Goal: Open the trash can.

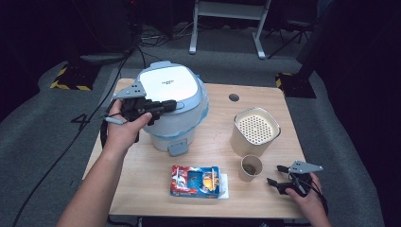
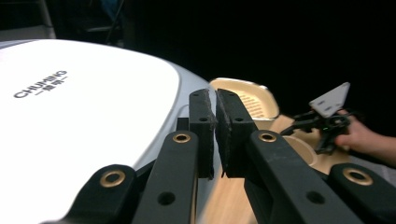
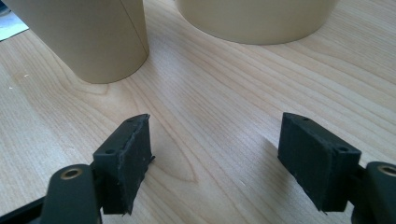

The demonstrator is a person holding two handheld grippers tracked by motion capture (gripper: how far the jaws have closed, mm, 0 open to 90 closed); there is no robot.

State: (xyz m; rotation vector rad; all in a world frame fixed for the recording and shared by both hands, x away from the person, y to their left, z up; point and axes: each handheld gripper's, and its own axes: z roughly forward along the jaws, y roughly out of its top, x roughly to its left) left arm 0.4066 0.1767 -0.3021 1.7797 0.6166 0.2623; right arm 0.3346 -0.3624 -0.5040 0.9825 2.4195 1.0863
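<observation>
The rice cooker (image 1: 172,106) stood at the far left of the tabletop (image 1: 265,194), a squat round appliance with a pale blue-grey body and a broad white lid panel carrying small dark lettering. A grey latch tab jutted from its front at the base. In the left gripper view the white lid (image 2: 88,107) bulked large at the left, its glossy surface printed with a brand word.

The left gripper (image 1: 176,106) hovered over the front edge of that lid, held level by the left hand (image 1: 124,127); its jaws were pressed together with nothing between them, only a hairline gap between the pads.

To the right of the cooker stood a cream-coloured canister (image 1: 255,131), upright, its top a perforated insert dotted with fine holes. Just in front of it was a small paper cup (image 1: 250,168), also upright, with something dark at its bottom that was too small to identify. A colourful red-and-blue carton (image 1: 196,181) lay flat near the front edge, between cooker and cup.

The right gripper (image 1: 275,174) rested low on the tabletop beside the cup, its jaws standing wide apart over bare wood, holding nothing.
</observation>
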